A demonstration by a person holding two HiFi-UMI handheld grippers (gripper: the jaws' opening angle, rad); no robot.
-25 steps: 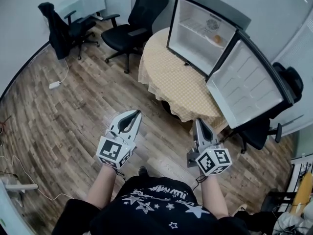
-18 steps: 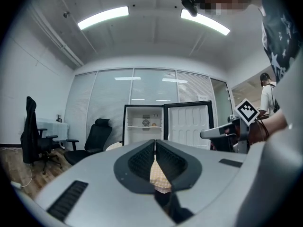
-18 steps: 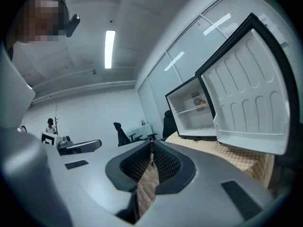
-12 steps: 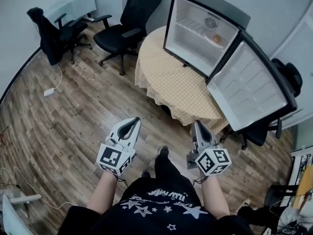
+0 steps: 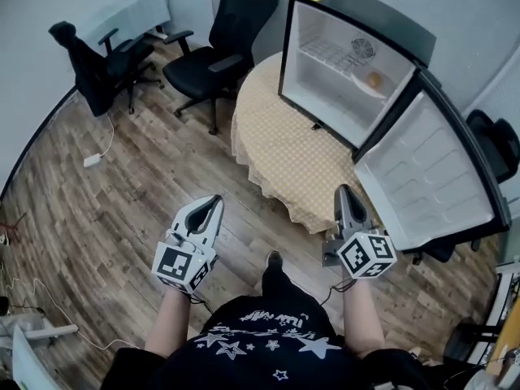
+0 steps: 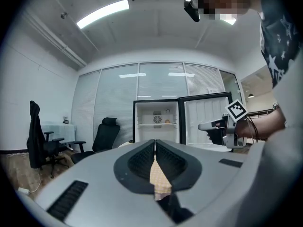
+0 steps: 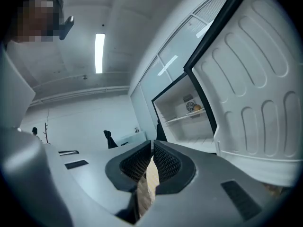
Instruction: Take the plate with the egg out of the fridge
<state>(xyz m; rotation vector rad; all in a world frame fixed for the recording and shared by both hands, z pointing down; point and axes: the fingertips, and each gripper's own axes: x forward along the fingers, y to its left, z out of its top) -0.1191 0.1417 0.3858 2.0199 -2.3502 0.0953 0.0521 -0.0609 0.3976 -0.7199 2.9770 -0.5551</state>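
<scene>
A small fridge (image 5: 341, 59) stands open on a round table (image 5: 280, 140) with a yellow checked cloth. On its upper shelf lies an orange-brown egg (image 5: 374, 79) on a pale plate (image 5: 367, 84) that is hard to make out; the egg (image 7: 197, 108) also shows in the right gripper view and, very small, the egg (image 6: 166, 120) in the left one. My left gripper (image 5: 214, 201) is shut and empty, over the floor short of the table. Also shut and empty, my right gripper (image 5: 344, 190) is near the table's edge, beside the open door (image 5: 431, 177).
The fridge door swings out to the right past the table's edge. Two black office chairs (image 5: 219, 51) (image 5: 97, 63) stand at the back left near a pale desk (image 5: 134, 10). A power strip (image 5: 92, 161) and cables lie on the wooden floor.
Both grippers have come closer to the table and the fridge; the right one now reaches the table's edge under the open door. Neither jaw pair has opened.
</scene>
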